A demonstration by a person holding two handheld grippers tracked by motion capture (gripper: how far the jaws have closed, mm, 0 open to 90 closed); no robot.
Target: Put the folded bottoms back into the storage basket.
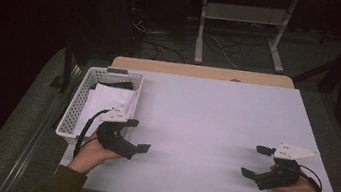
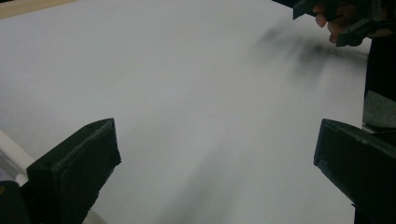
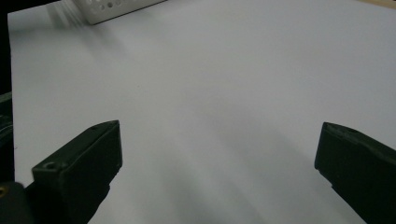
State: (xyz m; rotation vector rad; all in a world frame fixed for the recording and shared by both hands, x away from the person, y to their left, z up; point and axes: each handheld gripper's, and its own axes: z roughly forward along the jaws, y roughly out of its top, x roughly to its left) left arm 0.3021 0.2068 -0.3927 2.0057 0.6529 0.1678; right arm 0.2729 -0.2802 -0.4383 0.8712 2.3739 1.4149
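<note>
My left gripper [image 1: 136,134] rests low over the white table [image 1: 206,116] at its front left, beside a white perforated basket [image 1: 75,113]. Its jaws stand wide apart with nothing between them; the same spread shows in the left gripper view [image 2: 215,158]. My right gripper [image 1: 256,161] sits at the front right, held by a hand, also open and empty, as its own view [image 3: 219,158] confirms. The basket holds white folded paper or cloth [image 1: 110,98] and a dark object [image 1: 117,84] at its far end.
The basket's corner [image 3: 116,8] appears at the top of the right gripper view. A wooden table edge [image 1: 202,71] runs behind the white sheet. White frame legs [image 1: 201,34] and cables lie on the floor beyond. The right hand and gripper [image 2: 345,18] appear far off.
</note>
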